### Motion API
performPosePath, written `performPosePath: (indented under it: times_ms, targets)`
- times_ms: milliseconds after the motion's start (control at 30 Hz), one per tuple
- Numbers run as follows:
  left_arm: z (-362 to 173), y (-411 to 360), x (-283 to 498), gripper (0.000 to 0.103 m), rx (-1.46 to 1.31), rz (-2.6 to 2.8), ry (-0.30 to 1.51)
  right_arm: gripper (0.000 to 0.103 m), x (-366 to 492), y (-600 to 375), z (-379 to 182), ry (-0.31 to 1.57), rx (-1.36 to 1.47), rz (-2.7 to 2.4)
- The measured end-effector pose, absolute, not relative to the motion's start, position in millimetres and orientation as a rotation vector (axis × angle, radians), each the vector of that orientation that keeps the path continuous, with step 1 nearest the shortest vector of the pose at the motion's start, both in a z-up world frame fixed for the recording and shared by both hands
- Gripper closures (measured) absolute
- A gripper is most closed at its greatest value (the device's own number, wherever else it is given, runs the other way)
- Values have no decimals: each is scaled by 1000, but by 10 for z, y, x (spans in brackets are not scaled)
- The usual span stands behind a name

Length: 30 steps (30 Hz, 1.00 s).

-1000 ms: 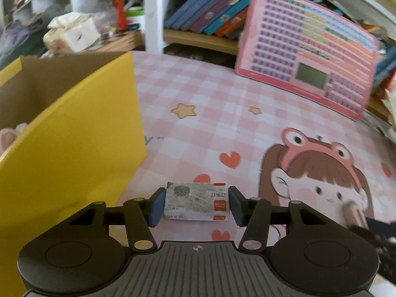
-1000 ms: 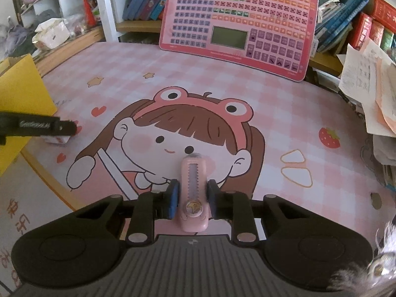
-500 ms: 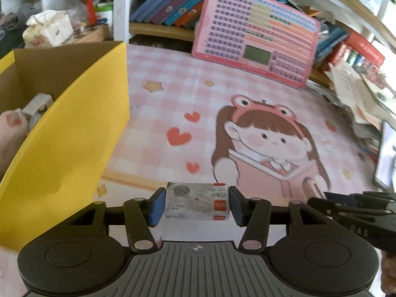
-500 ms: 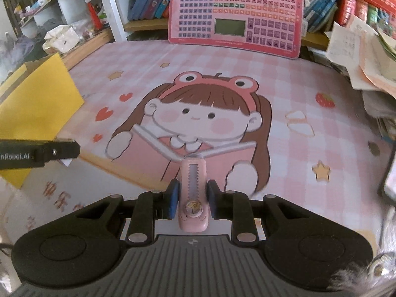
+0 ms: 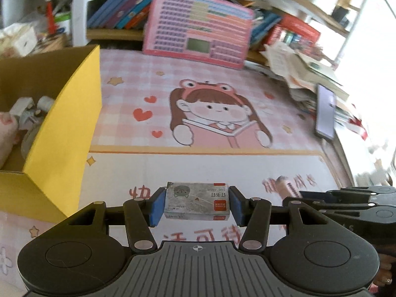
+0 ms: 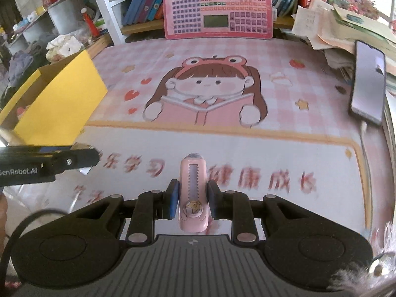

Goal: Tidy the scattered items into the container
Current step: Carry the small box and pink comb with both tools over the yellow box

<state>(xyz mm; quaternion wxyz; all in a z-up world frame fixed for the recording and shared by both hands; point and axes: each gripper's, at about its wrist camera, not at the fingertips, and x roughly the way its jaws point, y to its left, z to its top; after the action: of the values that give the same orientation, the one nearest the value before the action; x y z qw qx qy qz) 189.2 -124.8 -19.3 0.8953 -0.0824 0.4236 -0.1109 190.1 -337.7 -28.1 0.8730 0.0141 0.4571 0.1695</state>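
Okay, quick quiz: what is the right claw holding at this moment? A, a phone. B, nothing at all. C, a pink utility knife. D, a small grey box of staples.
C: in the right wrist view the right claw is shut on a pink utility knife, its blue pads pressed to both sides; the staple box sits in the left claw.

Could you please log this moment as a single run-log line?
left gripper: shut on staple box | right gripper: shut on pink utility knife | both lifted above mat | yellow box: open, left
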Motion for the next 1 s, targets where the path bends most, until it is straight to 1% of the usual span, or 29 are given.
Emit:
performPosePath:
  times_ms: [333, 633, 1000]
  targets:
    - [-98, -890, 1377, 51, -148, -326, 846, 80, 1268, -2933, -154, 926, 30, 293]
    - [-93, -341, 866, 51, -187, -293, 841, 80, 745, -2441, -152, 922, 16, 304]
    - [-84, 131, 382, 51, -206, -261, 845, 80, 242, -1989, -106, 897, 12, 338]
